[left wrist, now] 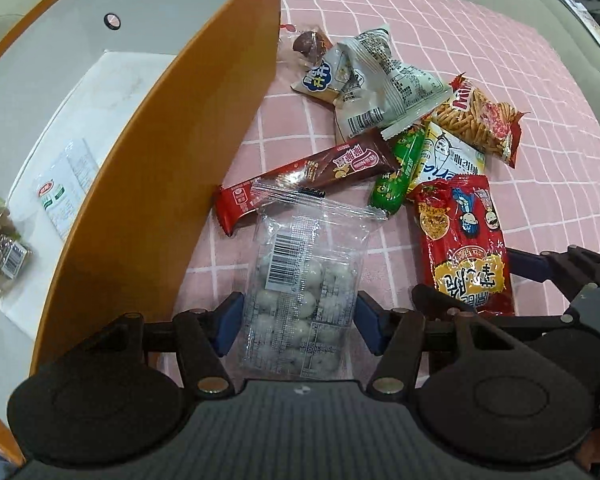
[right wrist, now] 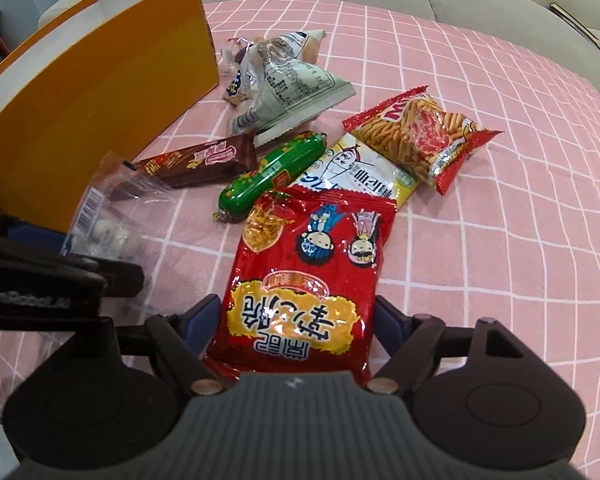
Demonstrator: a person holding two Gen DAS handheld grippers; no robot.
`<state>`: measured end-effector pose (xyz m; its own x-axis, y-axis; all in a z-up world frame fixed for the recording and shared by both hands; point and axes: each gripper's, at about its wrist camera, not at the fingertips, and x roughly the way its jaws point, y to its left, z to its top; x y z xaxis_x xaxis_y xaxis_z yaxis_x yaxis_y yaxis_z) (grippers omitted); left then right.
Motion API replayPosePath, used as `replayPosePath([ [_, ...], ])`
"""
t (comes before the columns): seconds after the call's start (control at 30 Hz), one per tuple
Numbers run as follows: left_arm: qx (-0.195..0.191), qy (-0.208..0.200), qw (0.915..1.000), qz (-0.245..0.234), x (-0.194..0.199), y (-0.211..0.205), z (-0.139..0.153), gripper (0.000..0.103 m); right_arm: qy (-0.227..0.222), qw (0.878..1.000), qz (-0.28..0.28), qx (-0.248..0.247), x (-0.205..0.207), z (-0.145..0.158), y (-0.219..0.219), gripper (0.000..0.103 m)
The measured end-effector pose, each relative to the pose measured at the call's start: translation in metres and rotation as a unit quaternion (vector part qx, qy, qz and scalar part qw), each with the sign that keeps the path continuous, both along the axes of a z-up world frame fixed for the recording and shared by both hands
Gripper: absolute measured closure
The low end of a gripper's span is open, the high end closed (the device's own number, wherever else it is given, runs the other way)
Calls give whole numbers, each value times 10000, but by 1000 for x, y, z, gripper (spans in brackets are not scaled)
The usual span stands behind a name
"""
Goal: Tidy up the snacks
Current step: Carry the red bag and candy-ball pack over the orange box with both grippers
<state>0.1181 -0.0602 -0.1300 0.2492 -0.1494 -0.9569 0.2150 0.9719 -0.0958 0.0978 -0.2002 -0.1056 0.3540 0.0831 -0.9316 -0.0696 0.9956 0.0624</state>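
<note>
A clear bag of white balls lies on the pink checked cloth beside the orange box. My left gripper points down over it, both blue pads pressing the bag's sides. A red snack bag lies flat to the right of it. My right gripper stands over that bag's near end, one finger on each side and the pads not visibly squeezing it. The left wrist view also shows the red snack bag with a right finger beside it.
The orange box has a white inside holding a white packet and a small brownish packet. On the cloth behind lie a brown bar, a green sausage, a white-yellow packet, a stick-snack bag and pale bags.
</note>
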Motion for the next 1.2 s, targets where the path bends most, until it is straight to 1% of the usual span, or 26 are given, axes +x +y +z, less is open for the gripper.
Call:
replayPosePath([
  [0.07,-26,1,10000,8,-2,-2,1,36,-11,10000,-4,40,-1,1,-3,31],
  [0.13,-51,-4,10000,13,-5,-2,3,36,-19,10000,-28,45,-3,2,-6,36],
  [0.2,-109,-27,9999,21,-10,0,9,36,19,9999,-86,84,-4,6,-10,38],
  [0.47,-269,-161,9995,103,-19,5,27,38,-170,9995,-114,242,-22,32,-20,39],
  [0.6,-466,-292,9983,191,-24,10,38,38,-322,9989,-76,317,-30,48,-19,39],
  [0.8,-712,-674,9948,278,-34,15,66,38,-584,9973,-25,447,-41,73,-19,39],
  [0.93,-873,-939,9913,297,-38,20,90,38,-770,9957,71,500,-41,90,-15,39],
  [1.07,-946,-1237,9872,357,-39,30,113,38,-1017,9928,279,561,-39,111,-6,39],
  [1.2,-1010,-1485,9827,449,-37,44,134,38,-1246,9884,609,618,-32,131,11,39],
])
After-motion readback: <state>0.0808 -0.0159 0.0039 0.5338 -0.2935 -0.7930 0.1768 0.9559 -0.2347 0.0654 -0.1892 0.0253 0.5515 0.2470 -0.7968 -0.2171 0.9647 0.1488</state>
